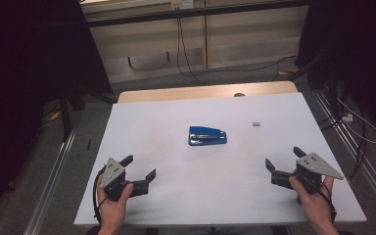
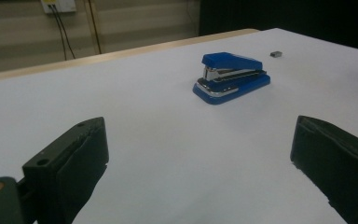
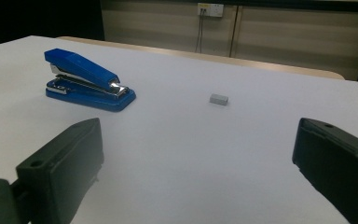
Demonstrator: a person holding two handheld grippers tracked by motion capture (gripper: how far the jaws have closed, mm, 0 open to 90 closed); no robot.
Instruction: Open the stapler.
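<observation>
A blue stapler [image 1: 207, 136] lies flat near the middle of the white table [image 1: 176, 112]; it also appears as the stapler [image 2: 230, 77] and the stapler [image 3: 88, 80] in the gripper views. A small grey block of staples [image 1: 256, 124] sits to its right, seen again as the block [image 2: 275, 54] and the block [image 3: 218, 99]. My left gripper [image 1: 139, 169] rests at the front left, jaws wide apart and empty. My right gripper [image 1: 284, 159] rests at the front right, also open and empty. Both stand well short of the stapler.
The table's wooden far edge [image 1: 205, 91] borders a floor with cables [image 1: 186, 58] and a pale wall beyond. Metal rails [image 1: 54, 166] run along both sides of the table. Dark curtains hang at left and right.
</observation>
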